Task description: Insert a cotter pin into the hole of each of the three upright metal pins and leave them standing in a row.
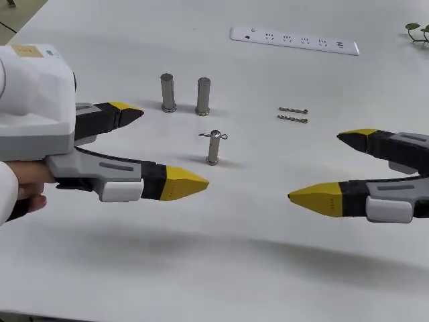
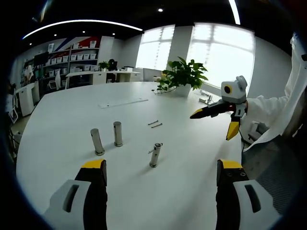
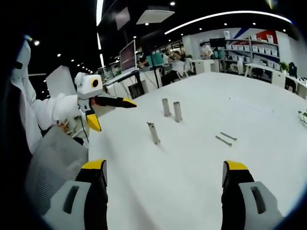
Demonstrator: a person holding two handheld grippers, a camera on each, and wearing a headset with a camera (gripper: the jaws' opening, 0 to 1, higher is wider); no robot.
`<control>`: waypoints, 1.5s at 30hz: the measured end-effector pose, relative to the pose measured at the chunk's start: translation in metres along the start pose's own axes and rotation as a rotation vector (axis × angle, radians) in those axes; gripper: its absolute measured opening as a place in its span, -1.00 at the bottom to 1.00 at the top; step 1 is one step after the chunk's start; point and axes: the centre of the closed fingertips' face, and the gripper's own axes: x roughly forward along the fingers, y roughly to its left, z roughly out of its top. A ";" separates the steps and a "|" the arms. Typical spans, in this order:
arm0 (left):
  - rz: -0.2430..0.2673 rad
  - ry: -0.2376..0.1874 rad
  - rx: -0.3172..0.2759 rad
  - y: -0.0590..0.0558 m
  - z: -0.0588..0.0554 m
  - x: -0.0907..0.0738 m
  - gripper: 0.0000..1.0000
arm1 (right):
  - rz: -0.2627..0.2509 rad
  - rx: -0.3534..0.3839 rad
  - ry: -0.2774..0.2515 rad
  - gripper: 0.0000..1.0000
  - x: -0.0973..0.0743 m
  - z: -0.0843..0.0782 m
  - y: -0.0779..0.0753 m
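Head view | broad matte white table point(image 1: 214, 268), the work set mid-surface within both arms' reach | yellow-tipped left gripper point(image 1: 173, 146) and yellow-tipped right gripper point(image 1: 314, 166), jaws spread wide, empty, flanking the work | pair of bare upright steel cylinder pins point(image 1: 167, 92) side by side | nearer flanged steel pin point(image 1: 214, 147) carries its looped cotter (out of line, I'd say) | two thin wire cotter pins point(image 1: 293, 115) lying parallel, handy to the right gripper

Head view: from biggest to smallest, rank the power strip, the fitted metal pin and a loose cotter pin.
1. power strip
2. fitted metal pin
3. loose cotter pin; both loose ones look alike.
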 end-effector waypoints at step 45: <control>0.125 0.081 0.065 0.110 0.032 0.040 0.55 | -0.059 0.042 0.043 0.97 -0.011 -0.022 -0.013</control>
